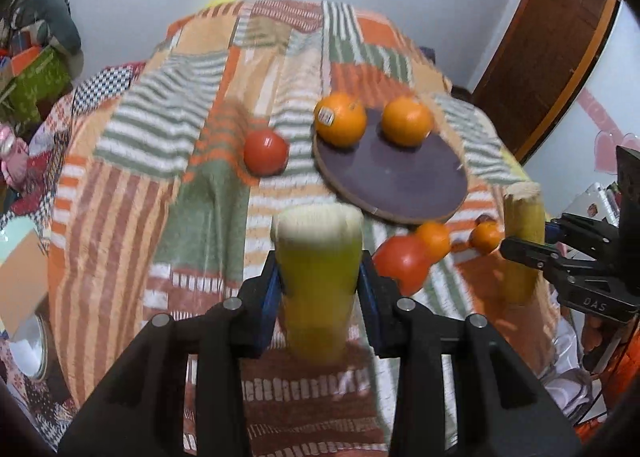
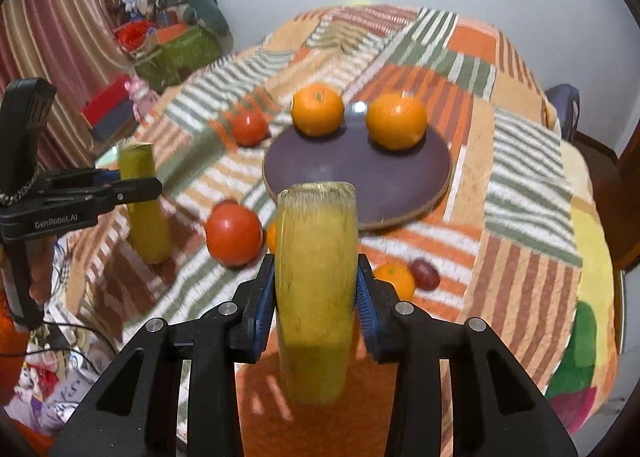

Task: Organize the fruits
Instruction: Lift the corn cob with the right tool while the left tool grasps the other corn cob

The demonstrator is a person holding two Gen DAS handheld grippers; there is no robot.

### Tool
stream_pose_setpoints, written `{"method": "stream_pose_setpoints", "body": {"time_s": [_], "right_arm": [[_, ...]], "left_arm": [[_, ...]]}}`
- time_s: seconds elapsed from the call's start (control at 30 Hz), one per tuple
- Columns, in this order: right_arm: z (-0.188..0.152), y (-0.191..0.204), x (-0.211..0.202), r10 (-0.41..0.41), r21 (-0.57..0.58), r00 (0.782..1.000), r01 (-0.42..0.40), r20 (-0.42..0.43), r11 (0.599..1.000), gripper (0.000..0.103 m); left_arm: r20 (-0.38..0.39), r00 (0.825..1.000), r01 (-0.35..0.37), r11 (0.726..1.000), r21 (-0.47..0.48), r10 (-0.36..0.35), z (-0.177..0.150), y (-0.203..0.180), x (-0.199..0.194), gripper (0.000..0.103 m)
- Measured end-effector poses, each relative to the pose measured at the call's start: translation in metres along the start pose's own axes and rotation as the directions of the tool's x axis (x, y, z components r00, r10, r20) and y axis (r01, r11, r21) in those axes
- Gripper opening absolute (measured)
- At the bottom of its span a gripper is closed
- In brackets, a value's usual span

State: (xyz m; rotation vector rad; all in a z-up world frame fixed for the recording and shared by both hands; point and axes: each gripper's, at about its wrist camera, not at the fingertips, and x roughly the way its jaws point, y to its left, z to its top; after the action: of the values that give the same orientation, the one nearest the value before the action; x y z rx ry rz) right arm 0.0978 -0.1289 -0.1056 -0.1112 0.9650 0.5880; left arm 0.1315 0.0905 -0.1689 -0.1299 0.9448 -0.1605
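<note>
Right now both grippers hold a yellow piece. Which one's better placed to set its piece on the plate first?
Probably right. Its gripper holds its yellow piece almost directly before the plate, bare near side facing it. The left gripper has a tomato and small oranges near its path.

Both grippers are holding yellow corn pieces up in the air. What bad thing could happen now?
The left gripper pinches its corn piece only at the sides, so it might slip and drop onto the tomato below. The plate sits tilted on the soft quilt, and the two oranges near its far rim could roll off if it is bumped.
</note>
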Motion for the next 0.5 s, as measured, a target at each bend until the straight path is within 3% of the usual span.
{"method": "stream_pose_setpoints", "body": {"time_s": [0.23, 0.5], "right_arm": [[0.022, -0.008, -0.012, -0.01, 0.011, 0.996, 0.009, 0.085, 1.0, 0.034], [0.044, -0.026, -0.015, -0.069, 0.022, 0.985, 0.066, 0.157, 0.998, 0.034]], "left_arm": [[0.076, 0.997, 0.014, 0.999, 0.042, -0.017, 0.032, -0.022, -0.012, 0.036], [0.1, 0.994, 0.047, 0.997, 0.062, -0.053, 0.057, -0.046, -0.002, 0.036]]}}
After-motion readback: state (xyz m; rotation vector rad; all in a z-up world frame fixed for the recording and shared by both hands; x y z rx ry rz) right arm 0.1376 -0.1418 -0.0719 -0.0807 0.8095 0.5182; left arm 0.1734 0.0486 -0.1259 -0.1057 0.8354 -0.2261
